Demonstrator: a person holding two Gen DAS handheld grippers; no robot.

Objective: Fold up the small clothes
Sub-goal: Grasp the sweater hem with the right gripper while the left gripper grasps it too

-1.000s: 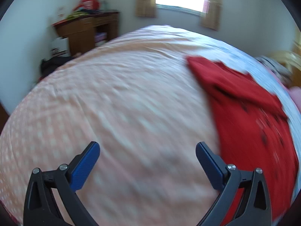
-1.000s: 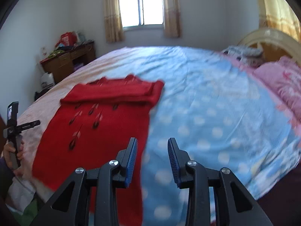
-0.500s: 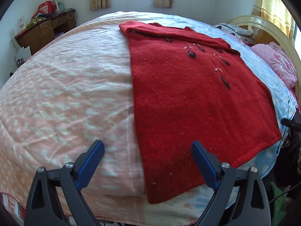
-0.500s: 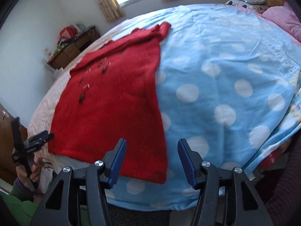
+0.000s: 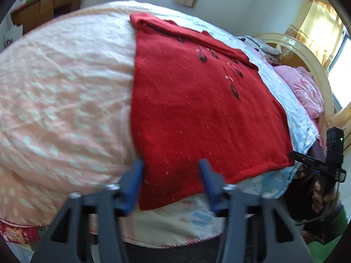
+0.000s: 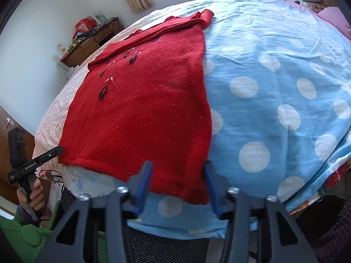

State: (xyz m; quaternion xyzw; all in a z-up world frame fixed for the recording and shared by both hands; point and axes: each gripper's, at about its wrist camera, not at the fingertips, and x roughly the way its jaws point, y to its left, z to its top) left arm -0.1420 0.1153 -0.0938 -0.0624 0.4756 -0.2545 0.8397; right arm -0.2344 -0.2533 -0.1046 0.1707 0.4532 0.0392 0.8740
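Red knitted sweater with small dark leaf-like trim (image 5: 197, 114) lies spread flat across the bed, over the seam where the peach dotted quilt (image 5: 61, 100) meets the blue quilt with white polka dots (image 6: 274, 92). Sleeves look folded across the far end, toward 12 o'clock; the hem hangs slightly over the near bed edge at 6 o'clock.

Left hand-held gripper (image 5: 171, 175): blue fingers spread, straddling the sweater's near left corner, nothing pinched yet. Right hand-held gripper (image 6: 177, 178): likewise spread, bracketing the near right corner.

Handling judgement: soft, limp, moderately thick knit; light, not fragile, and grippy rather than slippery. It will sag and stretch if lifted by one point. Best hold is the two hem corners, one per gripper, biting both layers just inside the rolled edge, then carrying them together toward 12 o'clock. Risk: catching quilt fabric underneath along with the hem.
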